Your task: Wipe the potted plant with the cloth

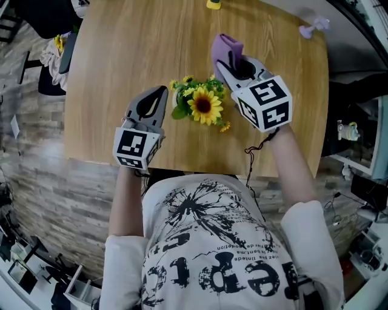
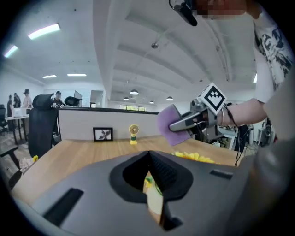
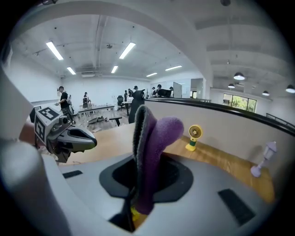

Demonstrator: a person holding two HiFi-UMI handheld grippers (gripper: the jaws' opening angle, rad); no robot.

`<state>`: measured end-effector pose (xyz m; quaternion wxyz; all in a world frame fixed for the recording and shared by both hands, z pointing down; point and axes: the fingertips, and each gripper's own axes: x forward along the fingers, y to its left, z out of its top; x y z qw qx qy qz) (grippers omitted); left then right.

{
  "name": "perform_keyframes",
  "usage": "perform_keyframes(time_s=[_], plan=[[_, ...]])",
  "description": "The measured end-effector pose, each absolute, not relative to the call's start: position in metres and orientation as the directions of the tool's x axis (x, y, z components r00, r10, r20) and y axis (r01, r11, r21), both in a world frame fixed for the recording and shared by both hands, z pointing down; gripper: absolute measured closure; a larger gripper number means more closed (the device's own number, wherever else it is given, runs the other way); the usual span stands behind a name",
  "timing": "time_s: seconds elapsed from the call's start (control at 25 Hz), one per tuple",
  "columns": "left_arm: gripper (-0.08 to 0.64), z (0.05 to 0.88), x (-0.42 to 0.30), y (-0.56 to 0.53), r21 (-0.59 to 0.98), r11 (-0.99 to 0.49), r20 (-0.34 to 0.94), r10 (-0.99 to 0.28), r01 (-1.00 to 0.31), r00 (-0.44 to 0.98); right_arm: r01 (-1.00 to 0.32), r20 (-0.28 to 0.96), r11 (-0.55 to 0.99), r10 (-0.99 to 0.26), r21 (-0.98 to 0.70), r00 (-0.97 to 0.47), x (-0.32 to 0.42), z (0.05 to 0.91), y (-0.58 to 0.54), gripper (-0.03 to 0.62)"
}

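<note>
The potted plant, a sunflower with small yellow blooms and green leaves, stands on the wooden table between my two grippers. My right gripper is raised just right of the plant and shut on a purple cloth, which sticks up past its tips. The right gripper view shows the cloth folded upright between the jaws. My left gripper hovers just left of the plant, shut and holding nothing. In the left gripper view, the closed jaws meet in front of the plant's yellow petals, with the right gripper and cloth above.
A small yellow fan and a pale purple lamp-like object stand at the table's far edge. A framed picture sits beside the fan. The person's torso is at the near edge. A black chair stands at the left.
</note>
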<state>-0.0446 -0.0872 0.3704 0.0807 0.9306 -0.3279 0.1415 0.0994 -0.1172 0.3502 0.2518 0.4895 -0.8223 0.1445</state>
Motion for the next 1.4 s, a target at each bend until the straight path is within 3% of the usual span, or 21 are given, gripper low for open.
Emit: perform_keyframes(time_s=[0.56,0.96,1.4], plan=[[0.557,0.315,-0.105,-0.130,0.054,-0.912,0.172,-0.392,-0.406,0.904,-0.958,0.545,0.275,-0.793,-0.079,-0.272,-0.009,0.335,-0.110,0.520],[0.557,0.344,-0.156,-0.138,0.108,-0.943,0.220,-0.287,-0.316,0.932,-0.978,0.660,0.154,-0.721,-0.143,-0.210,-0.083,0.415,-0.098,0.520],[0.557,0.385,-0.174,-0.140,0.158,-0.944,0.273,-0.241,-0.291,0.931,-0.989,0.798,-0.091,-0.601,-0.119,-0.041,-0.075,0.503,-0.089,0.520]])
